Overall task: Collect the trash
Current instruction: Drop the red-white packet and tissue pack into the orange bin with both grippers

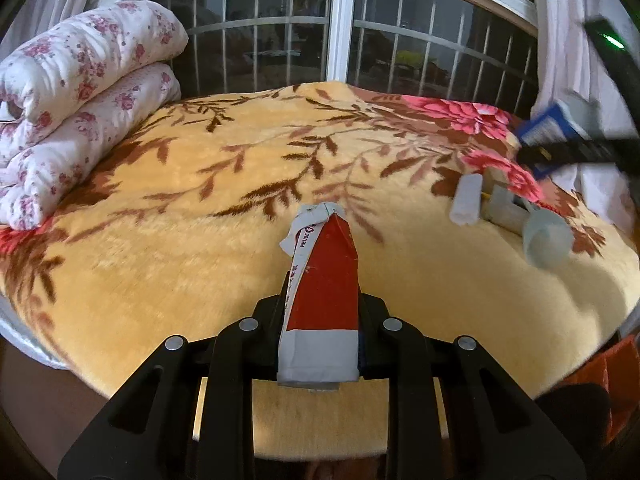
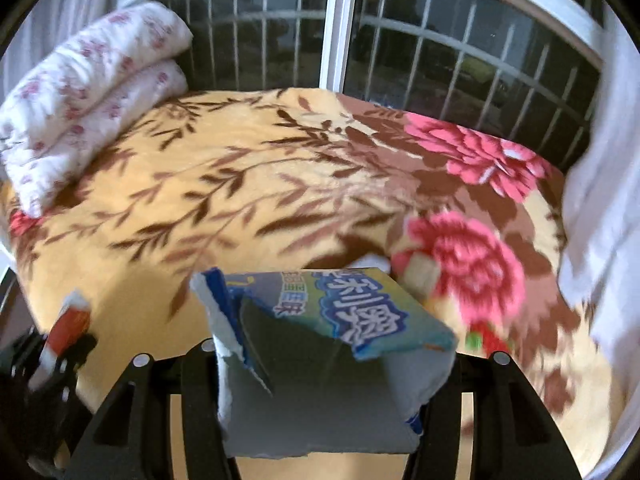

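Observation:
My left gripper (image 1: 320,312) is shut on a flattened red and white toothpaste box (image 1: 324,280), held above the bed blanket (image 1: 180,240). It also shows at the left of the right wrist view (image 2: 68,328). My right gripper (image 2: 320,384) is shut on a torn blue and white cardboard box (image 2: 320,340); in the left wrist view this box (image 1: 548,128) is at the far right. More trash lies on the blanket at the right: a white paper roll (image 1: 466,200), a pale plastic piece (image 1: 504,204) and a clear plastic cup (image 1: 546,240) on its side.
A folded floral quilt (image 1: 80,100) is stacked at the bed's left. A barred window (image 1: 340,40) runs behind the bed, with white curtains (image 2: 600,200) at the right. An orange object (image 1: 608,372) sits below the bed's right edge.

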`<control>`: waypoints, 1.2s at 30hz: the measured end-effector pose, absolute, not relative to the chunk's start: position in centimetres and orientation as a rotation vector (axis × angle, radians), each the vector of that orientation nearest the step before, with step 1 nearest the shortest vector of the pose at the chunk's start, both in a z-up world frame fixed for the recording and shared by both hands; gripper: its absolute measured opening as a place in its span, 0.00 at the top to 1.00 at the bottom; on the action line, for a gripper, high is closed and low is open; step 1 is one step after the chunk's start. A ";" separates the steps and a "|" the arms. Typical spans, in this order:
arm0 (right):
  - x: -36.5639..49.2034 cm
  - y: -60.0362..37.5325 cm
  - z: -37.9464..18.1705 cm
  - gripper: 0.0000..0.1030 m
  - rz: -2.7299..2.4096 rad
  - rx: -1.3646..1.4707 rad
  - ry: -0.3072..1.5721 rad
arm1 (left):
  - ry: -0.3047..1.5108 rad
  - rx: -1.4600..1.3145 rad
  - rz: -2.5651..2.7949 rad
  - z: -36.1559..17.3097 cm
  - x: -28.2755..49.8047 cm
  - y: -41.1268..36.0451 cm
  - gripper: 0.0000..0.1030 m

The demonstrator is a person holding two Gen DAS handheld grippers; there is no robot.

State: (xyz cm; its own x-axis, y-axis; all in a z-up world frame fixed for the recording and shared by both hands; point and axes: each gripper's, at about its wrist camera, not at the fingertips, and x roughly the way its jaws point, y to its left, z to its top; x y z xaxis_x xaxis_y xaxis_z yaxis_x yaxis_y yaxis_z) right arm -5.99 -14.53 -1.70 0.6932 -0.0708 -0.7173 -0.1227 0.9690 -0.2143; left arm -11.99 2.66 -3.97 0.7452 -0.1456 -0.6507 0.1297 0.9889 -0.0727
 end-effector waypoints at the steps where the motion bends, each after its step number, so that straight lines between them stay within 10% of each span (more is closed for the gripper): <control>1: -7.5 -14.6 -2.0 0.49 0.029 -0.246 0.800 | 0.719 -0.024 -0.153 -3.9 -12.5 2.7 0.78; 20: -27.5 -14.2 -13.4 0.49 0.077 -0.106 0.887 | 0.880 0.211 -0.320 -9.6 -24.7 -0.2 0.77; 36: -24.8 -13.1 -26.2 0.49 0.151 -0.094 1.251 | 1.239 0.275 -0.375 -20.0 -22.1 -0.8 0.77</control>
State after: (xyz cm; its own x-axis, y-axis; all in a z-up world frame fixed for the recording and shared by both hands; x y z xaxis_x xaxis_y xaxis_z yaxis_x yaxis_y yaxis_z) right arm -24.76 -13.13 -26.15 0.3065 0.0624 -0.9498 -0.1654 0.9862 0.0114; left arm -22.07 -0.84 -19.97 0.2775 -0.1282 -0.9521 0.4215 0.9068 0.0007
